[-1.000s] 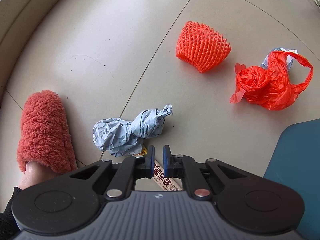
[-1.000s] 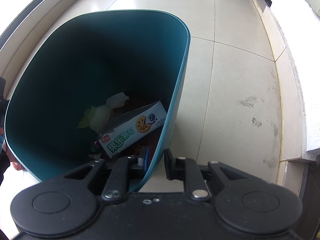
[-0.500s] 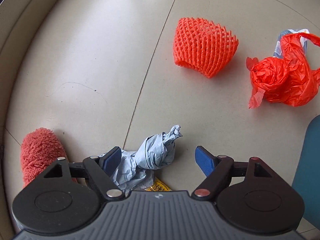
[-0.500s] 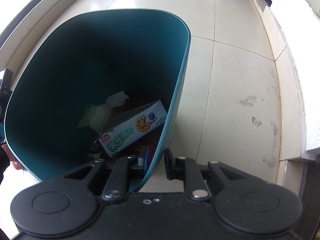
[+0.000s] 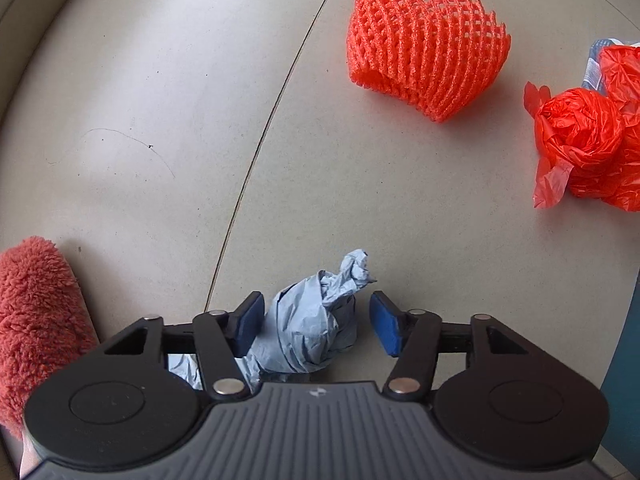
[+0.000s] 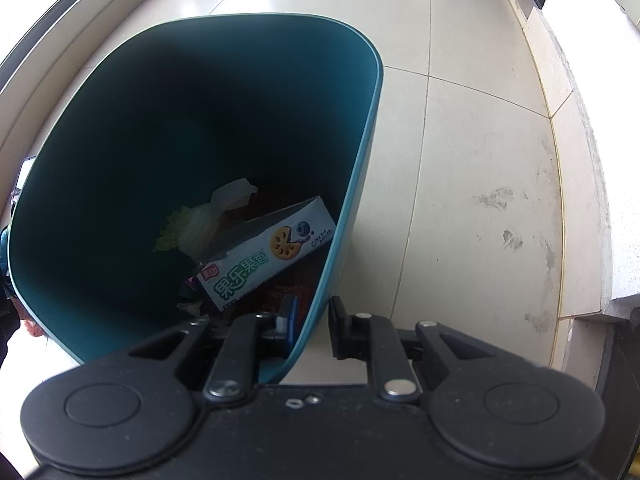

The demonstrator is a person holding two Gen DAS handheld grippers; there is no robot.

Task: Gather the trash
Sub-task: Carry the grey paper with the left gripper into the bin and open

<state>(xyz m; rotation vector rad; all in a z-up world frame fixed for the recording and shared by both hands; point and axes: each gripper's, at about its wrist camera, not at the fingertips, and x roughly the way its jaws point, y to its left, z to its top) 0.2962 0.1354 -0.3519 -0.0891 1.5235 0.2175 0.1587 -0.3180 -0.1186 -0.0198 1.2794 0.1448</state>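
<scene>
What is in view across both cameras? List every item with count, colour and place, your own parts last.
crumpled paper: one, pale blue, on the floor between the left claw's pads
foam fruit net: one, orange, on the floor beyond the paper
plastic bag: one, red-orange, bunched, floor at right
fuzzy slipper: one, red, lower left
bin: one, teal, on the tiled floor
biscuit box: one, white and blue, inside the bin
leafy scrap: one, pale green, inside the bin
left claw: black, blue pads, closing around the paper
right claw: black, clamped on the bin's rim

The red plastic bag (image 5: 592, 148) is cut off at the edge.
</scene>
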